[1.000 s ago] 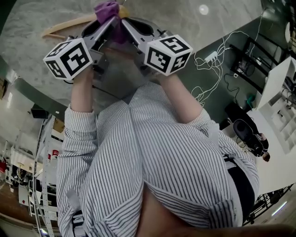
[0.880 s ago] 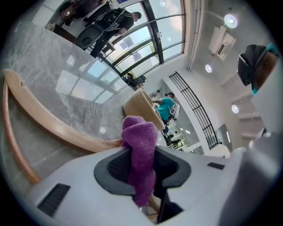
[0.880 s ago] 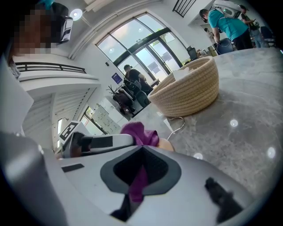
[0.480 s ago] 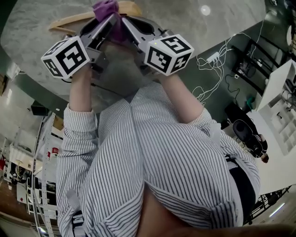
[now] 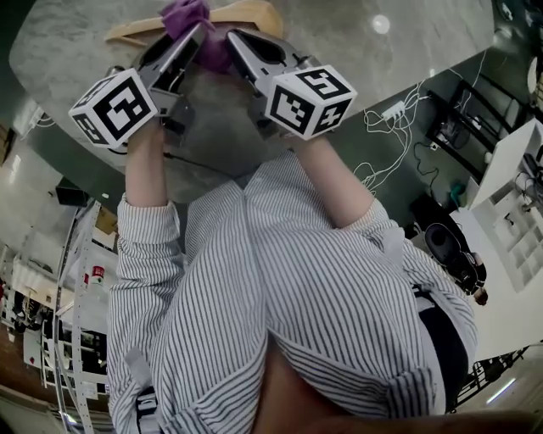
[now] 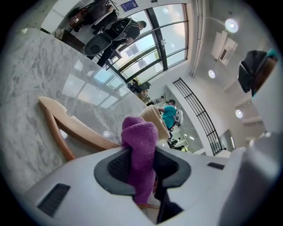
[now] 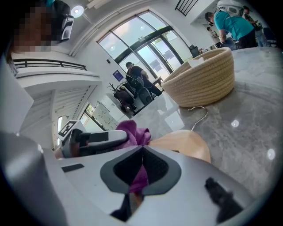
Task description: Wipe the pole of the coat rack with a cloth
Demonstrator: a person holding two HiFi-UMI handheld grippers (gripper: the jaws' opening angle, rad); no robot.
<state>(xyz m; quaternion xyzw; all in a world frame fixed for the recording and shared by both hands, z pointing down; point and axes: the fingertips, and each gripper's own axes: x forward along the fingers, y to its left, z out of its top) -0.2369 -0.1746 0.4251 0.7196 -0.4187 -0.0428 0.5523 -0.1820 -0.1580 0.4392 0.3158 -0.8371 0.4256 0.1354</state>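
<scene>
A purple cloth [image 5: 188, 14] is bunched between both grippers over a marble table [image 5: 76, 51]. My left gripper [image 5: 197, 36] is shut on the purple cloth [image 6: 140, 141], which sticks up out of its jaws. My right gripper [image 5: 232, 37] is shut on a thinner fold of the same cloth [image 7: 132, 131]. A wooden hanger [image 5: 250, 12] lies on the table just beyond and under the cloth. No coat rack pole shows in any view. In the right gripper view the left gripper [image 7: 95, 139] lies close on the left.
A woven rope basket [image 7: 203, 81] stands on the table beyond the hanger [image 7: 188, 141], whose metal hook points toward it. The table's rounded edge [image 5: 102, 182] runs close to the person's body. Cables and furniture are on the floor at the right.
Both grippers, still shut on the cloth, have shifted a little away from the body over the table. More of the hanger shows at the head view's top.
</scene>
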